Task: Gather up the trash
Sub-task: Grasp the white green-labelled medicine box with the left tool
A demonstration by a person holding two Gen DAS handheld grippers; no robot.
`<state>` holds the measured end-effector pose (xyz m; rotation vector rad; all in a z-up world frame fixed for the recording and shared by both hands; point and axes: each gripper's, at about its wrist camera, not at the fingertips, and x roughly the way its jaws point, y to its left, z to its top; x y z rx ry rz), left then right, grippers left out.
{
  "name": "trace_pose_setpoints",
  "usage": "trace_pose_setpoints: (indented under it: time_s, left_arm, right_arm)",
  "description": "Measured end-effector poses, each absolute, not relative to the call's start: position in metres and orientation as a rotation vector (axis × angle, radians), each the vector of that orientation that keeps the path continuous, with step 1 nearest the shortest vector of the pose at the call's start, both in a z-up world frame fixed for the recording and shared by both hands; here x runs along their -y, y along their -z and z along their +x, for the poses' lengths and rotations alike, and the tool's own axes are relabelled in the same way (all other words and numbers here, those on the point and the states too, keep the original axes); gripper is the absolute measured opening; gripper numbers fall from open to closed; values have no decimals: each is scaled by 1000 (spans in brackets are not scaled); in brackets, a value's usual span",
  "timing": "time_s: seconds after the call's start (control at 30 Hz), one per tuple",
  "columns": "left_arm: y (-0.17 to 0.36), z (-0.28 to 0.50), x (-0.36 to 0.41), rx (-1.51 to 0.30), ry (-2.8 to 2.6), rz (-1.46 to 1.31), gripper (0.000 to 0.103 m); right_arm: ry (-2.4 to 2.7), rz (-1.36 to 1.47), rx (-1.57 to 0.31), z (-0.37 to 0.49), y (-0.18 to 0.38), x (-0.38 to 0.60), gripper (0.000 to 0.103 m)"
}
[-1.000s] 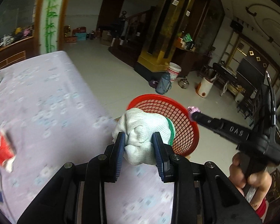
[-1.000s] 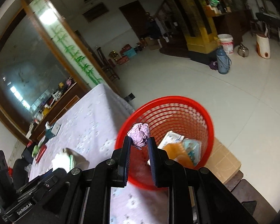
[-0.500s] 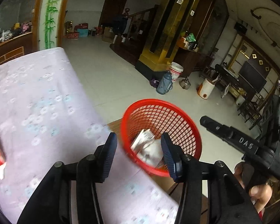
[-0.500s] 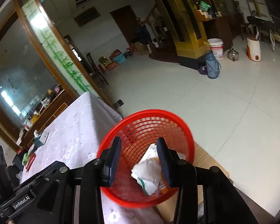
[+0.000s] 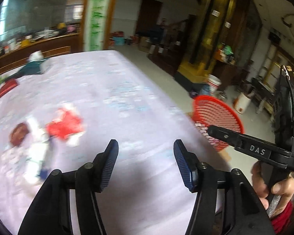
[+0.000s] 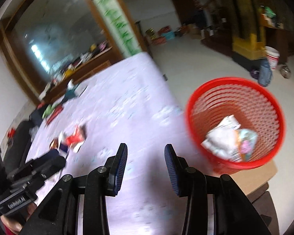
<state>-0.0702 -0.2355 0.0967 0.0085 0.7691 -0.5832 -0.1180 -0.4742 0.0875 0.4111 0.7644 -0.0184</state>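
Swinging away from the red mesh plastic basket (image 6: 235,121), both the left claw (image 5: 146,164) and right claw (image 6: 145,164) are gaping empty; their wads are lying inside it, while red-and-white wrappers (image 5: 65,125) beside it are awaiting collection on the lilac bench (image 5: 111,90).

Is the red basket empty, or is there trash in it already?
Not empty. The red basket stands upright and holds crumpled white and printed wrappers at its bottom, well below the rim.
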Motion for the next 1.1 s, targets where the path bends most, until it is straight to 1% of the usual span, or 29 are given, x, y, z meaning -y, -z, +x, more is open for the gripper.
trace_pose_setpoints:
  time_s: [0.27, 0.4, 0.57, 0.6, 0.67, 0.93, 0.97, 1.1]
  left_arm:
    - [-75, -42, 115, -806, 316, -91, 58]
    - [-58, -21, 102, -862, 293, -102, 58]
    - [-38, -9, 114, -903, 292, -58, 57]
    - [-34, -6, 116, -908, 287, -58, 56]
    - [-27, -2, 116, -921, 282, -65, 39]
    - [-28, -7, 98, -870, 284, -113, 38]
    - [-29, -8, 95, -860, 280, -121, 35]
    - [-36, -12, 78, -803, 231, -156, 34]
  right_arm:
    - [-56, 340, -815, -104, -79, 420, 43]
    - [-76, 318, -836, -97, -76, 402, 43]
    - [-98, 305, -857, -93, -74, 388, 43]
    - [-100, 304, -859, -92, -74, 386, 43]
    - [-111, 307, -864, -88, -75, 385, 43]
    - [-224, 318, -888, -50, -75, 354, 43]
    - [-233, 311, -888, -44, -74, 348, 43]
    - [-280, 322, -902, -9, -64, 325, 43]
